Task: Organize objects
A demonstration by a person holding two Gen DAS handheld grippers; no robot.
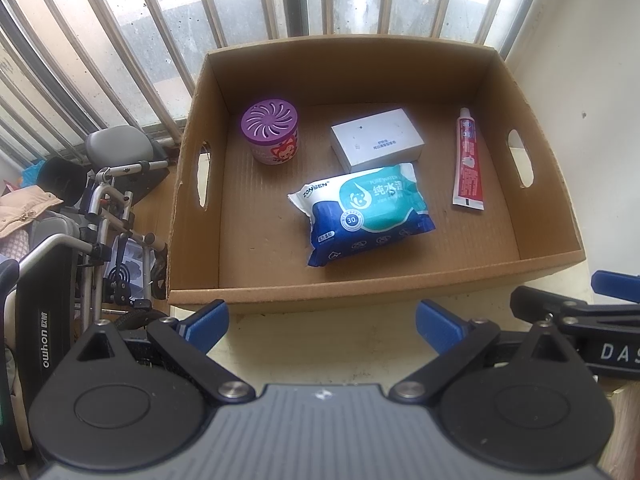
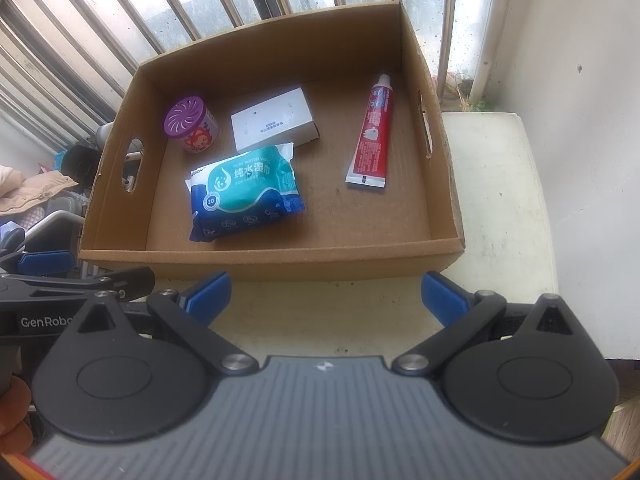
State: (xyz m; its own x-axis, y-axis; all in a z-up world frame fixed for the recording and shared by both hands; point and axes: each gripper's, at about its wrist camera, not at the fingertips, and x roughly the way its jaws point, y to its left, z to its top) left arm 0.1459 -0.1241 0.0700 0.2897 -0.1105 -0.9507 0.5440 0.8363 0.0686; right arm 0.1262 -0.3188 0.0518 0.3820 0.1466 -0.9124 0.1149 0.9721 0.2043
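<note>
An open cardboard box point(image 1: 256, 280) point(image 2: 280, 262) sits on a cream table top. Inside lie a purple-lidded air freshener can point(image 1: 271, 132) point(image 2: 191, 122) at back left, a white carton point(image 1: 377, 139) point(image 2: 274, 124) in the middle, a blue wet-wipes pack point(image 1: 362, 213) point(image 2: 245, 193) in front of it, and a red toothpaste tube point(image 1: 468, 160) point(image 2: 372, 136) at right. My left gripper point(image 1: 322, 326) is open and empty, in front of the box's near wall. My right gripper point(image 2: 326, 298) is open and empty, also in front of that wall.
Window bars point(image 1: 168, 32) run behind the box. A folded wheelchair and clutter point(image 1: 100, 220) stand to the left, below the table. A white wall point(image 2: 580, 120) is at right. Bare table top point(image 2: 496, 200) lies to the right of the box.
</note>
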